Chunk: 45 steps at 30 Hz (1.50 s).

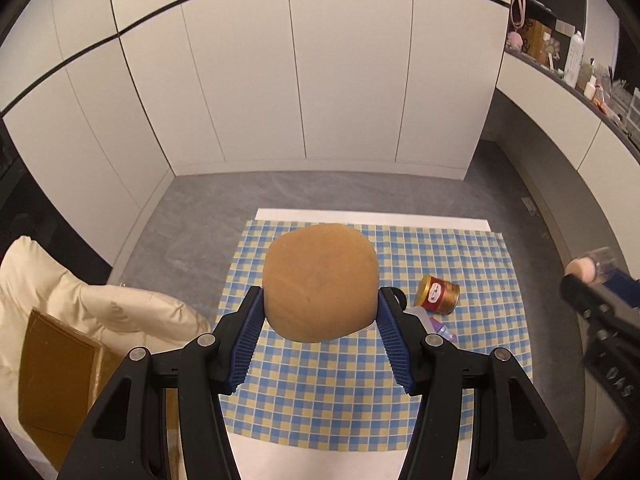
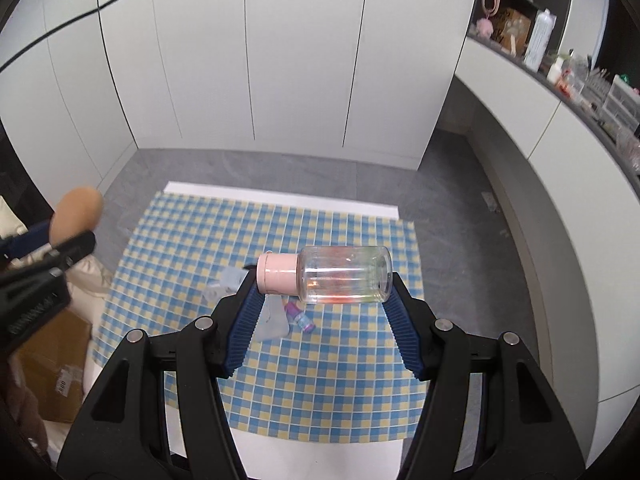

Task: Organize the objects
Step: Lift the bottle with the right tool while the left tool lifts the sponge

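Observation:
My left gripper (image 1: 320,304) is shut on a round tan bun-like object (image 1: 320,282), held well above the checked cloth (image 1: 460,344). My right gripper (image 2: 324,284) is shut on a clear bottle (image 2: 346,274) with a pink cap, which lies sideways between the blue pads, cap to the left. In the left wrist view the right gripper (image 1: 592,280) and its bottle (image 1: 600,264) show at the right edge. The tan object (image 2: 78,214) shows at the left edge of the right wrist view.
On the cloth lie a gold and red can (image 1: 438,294) on its side, a small purple bottle (image 2: 300,316) and a clear plastic piece (image 2: 272,320). A cardboard box (image 1: 60,376) and cream cushion (image 1: 100,308) sit left. White cupboards (image 1: 280,80) stand behind; a cluttered shelf (image 2: 580,80) right.

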Motion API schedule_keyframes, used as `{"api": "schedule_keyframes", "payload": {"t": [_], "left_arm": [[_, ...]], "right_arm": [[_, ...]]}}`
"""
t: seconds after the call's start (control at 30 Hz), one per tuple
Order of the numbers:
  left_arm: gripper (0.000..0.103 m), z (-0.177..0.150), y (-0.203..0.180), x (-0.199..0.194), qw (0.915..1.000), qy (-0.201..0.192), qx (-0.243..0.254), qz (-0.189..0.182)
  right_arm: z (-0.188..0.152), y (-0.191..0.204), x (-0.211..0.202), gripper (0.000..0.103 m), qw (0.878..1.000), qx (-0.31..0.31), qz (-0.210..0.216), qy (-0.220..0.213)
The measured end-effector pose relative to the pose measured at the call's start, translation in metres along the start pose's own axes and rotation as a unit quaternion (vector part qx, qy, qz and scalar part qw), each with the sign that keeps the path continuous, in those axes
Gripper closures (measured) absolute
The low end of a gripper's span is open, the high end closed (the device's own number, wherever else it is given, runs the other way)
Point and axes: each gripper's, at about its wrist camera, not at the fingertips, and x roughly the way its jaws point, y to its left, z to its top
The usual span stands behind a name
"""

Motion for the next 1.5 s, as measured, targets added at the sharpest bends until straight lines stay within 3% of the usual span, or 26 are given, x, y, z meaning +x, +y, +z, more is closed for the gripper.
{"api": "schedule_keyframes", "payload": {"t": [0.27,0.43,0.77,0.83,1.5], "left_arm": [[0.046,0.022,-0.003,-0.044,0.9990,-0.038,0.006,0.022],[0.046,0.035,-0.009,-0.070,0.9976,-0.059,0.021,0.030],[0.045,0.039,-0.013,-0.126,0.9973,-0.072,0.006,-0.014],[0.045,0.038,-0.016,-0.132,0.9969,-0.078,0.009,-0.008],[0.045,0.029,-0.018,-0.139,0.9974,-0.070,0.010,-0.013]], "right_arm": [[0.028,-0.010,-0.051,0.040,0.999,0.017,0.025,-0.016],[0.040,-0.013,-0.080,0.040,0.999,0.014,-0.025,-0.032],[0.049,-0.021,-0.127,0.040,0.998,0.026,-0.020,-0.058],[0.049,-0.020,-0.133,0.040,0.998,0.025,-0.014,-0.058],[0.031,-0.024,-0.130,0.040,0.998,0.025,-0.010,-0.053]]}}
